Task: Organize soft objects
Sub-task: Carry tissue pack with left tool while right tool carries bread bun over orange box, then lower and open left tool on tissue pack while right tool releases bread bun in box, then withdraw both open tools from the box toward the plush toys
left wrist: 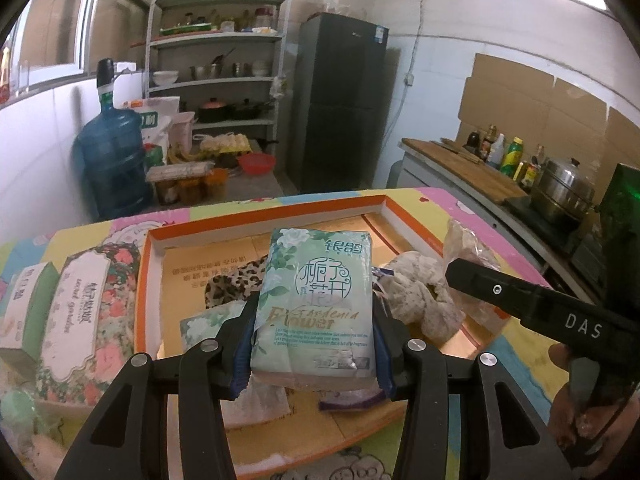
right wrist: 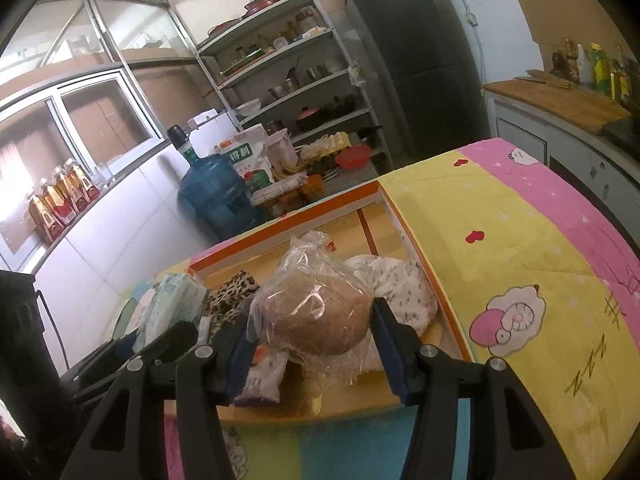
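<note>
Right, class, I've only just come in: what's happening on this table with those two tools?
A person is sorting soft things into a shallow orange-rimmed box on a colourful cloth. The left tongs grip a green pack of tissues above the box. The right tongs hold a clear plastic bag with a brown round lump inside. A leopard-print cloth and a speckled white bundle already lie in the box.

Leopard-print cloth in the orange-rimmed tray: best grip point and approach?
Pinch the bunched upper fold of the leopard-print cloth, coming from above. It lies flat and crumpled on the floor of the orange-rimmed cardboard tray, so only raised folds give purchase. The green tissue pack in the left gripper hides its right part.
</note>
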Demonstrator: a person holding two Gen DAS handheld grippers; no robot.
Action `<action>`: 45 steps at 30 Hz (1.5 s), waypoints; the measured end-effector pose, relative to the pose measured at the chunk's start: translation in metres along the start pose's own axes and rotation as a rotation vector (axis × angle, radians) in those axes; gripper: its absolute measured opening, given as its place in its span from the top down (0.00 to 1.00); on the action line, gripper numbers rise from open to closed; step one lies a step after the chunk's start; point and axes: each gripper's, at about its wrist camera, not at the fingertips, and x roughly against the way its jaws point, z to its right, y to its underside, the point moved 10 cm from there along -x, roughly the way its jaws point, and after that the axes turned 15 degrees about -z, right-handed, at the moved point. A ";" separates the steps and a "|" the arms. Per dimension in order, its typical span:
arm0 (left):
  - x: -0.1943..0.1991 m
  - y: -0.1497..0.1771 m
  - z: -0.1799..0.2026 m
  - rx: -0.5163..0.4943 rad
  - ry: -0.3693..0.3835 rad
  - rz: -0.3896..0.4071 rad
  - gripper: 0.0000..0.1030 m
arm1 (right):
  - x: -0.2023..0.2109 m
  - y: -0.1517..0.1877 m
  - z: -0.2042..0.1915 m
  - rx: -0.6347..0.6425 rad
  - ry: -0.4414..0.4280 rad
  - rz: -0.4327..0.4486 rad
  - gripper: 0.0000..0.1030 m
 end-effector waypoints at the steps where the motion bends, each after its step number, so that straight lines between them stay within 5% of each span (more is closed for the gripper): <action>1: -0.004 -0.002 -0.001 0.005 0.000 -0.004 0.52 | -0.003 -0.002 0.001 0.001 0.003 -0.003 0.46; 16: -0.048 -0.005 -0.013 0.066 0.022 -0.081 0.50 | -0.035 -0.011 0.011 0.003 0.042 -0.048 0.46; 22: -0.056 -0.006 -0.017 0.087 0.039 -0.105 0.43 | -0.040 -0.011 0.013 0.013 0.067 -0.055 0.45; 29: -0.042 -0.008 -0.017 0.083 0.035 -0.045 0.28 | -0.041 -0.010 0.011 0.022 0.065 -0.054 0.38; 45: 0.000 -0.001 -0.025 0.072 0.033 0.010 0.27 | -0.014 -0.011 0.007 0.020 0.091 0.000 0.32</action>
